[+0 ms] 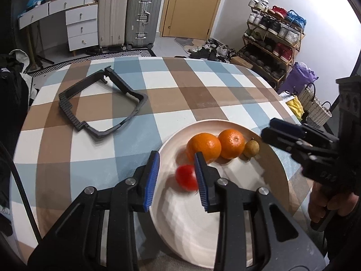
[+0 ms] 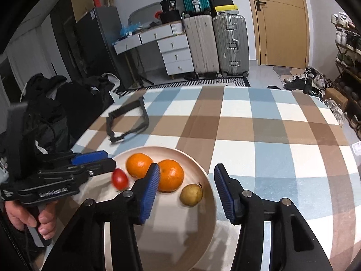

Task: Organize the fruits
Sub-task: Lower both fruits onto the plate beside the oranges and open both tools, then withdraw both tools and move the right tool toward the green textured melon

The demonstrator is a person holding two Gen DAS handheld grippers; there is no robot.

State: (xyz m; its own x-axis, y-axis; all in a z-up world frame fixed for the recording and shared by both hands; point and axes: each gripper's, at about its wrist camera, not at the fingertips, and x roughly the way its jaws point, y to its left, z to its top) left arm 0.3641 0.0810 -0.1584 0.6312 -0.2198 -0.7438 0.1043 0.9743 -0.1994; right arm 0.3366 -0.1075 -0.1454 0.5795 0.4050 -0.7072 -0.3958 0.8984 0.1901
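Observation:
A pale round plate (image 1: pixel 180 225) (image 2: pixel 176 230) on the checked tablecloth holds two oranges (image 1: pixel 204 146) (image 1: pixel 232 144) (image 2: pixel 139 165) (image 2: pixel 171 178), a small yellow-brown pear (image 1: pixel 251 148) (image 2: pixel 191 194) and a red tomato (image 1: pixel 186 177) (image 2: pixel 120 179). The tomato looks motion-blurred and lies loose on the plate. My left gripper (image 1: pixel 176 154) (image 2: pixel 110 159) is open over the plate's left rim, its tips just above the tomato. My right gripper (image 2: pixel 186 166) (image 1: pixel 268 127) is open, hovering over the pear and the nearer orange with nothing held.
A black plastic frame (image 1: pixel 101 103) (image 2: pixel 128 122) lies on the far left of the table. Dark clothing (image 2: pixel 56 103) is piled beside the table's left edge. Suitcases (image 1: pixel 142 15), a drawer unit and a shoe rack (image 1: pixel 273 36) stand beyond the table.

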